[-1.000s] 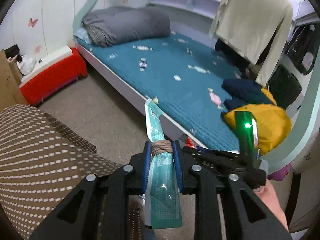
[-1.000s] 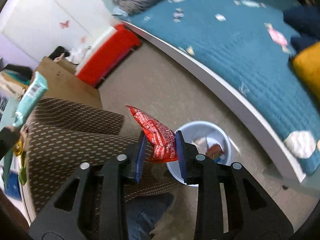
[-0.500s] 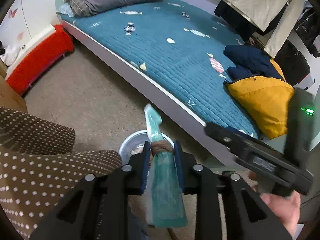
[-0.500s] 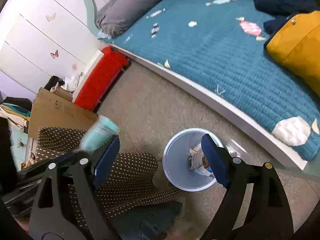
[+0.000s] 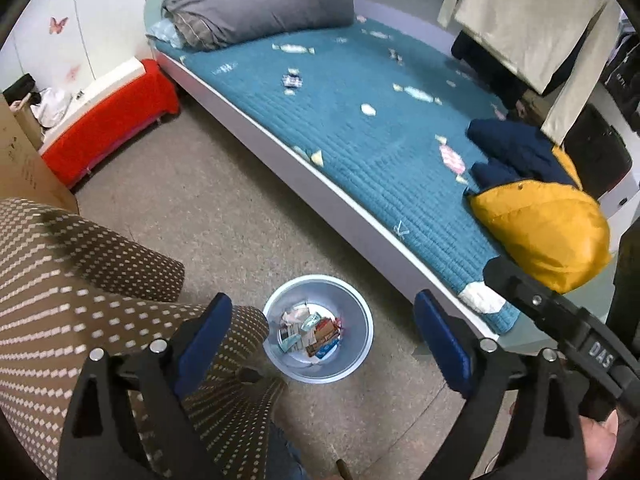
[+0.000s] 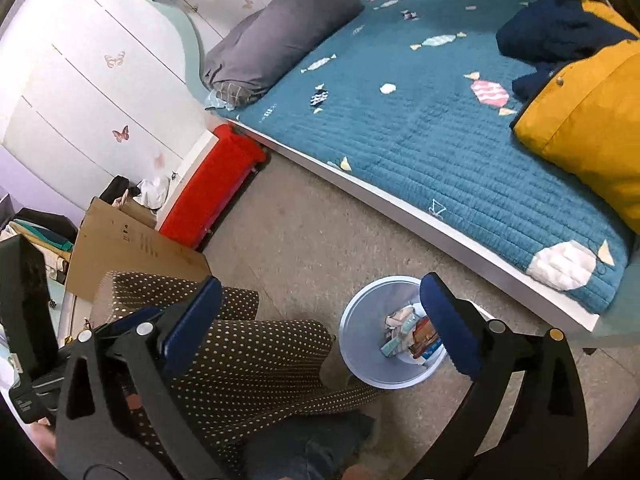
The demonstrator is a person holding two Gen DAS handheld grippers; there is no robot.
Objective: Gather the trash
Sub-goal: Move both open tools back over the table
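A pale blue trash bin (image 5: 362,320) stands on the floor beside the bed, with several wrappers (image 5: 310,330) lying in it. My left gripper (image 5: 322,300) hovers right above the bin, jaws opening wide, with nothing between the blue pads (image 5: 206,330). In the right wrist view the bin (image 6: 360,320) sits low and right of centre, partly behind one finger. The wrappers (image 6: 406,332) show inside it. My right gripper (image 6: 320,282) hangs higher, its jaws also opening and empty. The right gripper's body (image 5: 560,320) shows at the left wrist view's right edge.
A bed with a teal quilt (image 5: 360,128) runs along the right, carrying a yellow jacket (image 5: 540,232), navy clothing (image 5: 516,148) and a grey duvet (image 5: 260,4). A red bench (image 5: 108,120) and a cardboard box (image 6: 128,248) stand to the left. The person's dotted brown skirt (image 5: 80,280) fills the lower left.
The left gripper opened and the teal wrapper left its jaws. The right gripper let go of the red wrapper, opened wide and rose. Both wrappers are gone from the jaws.
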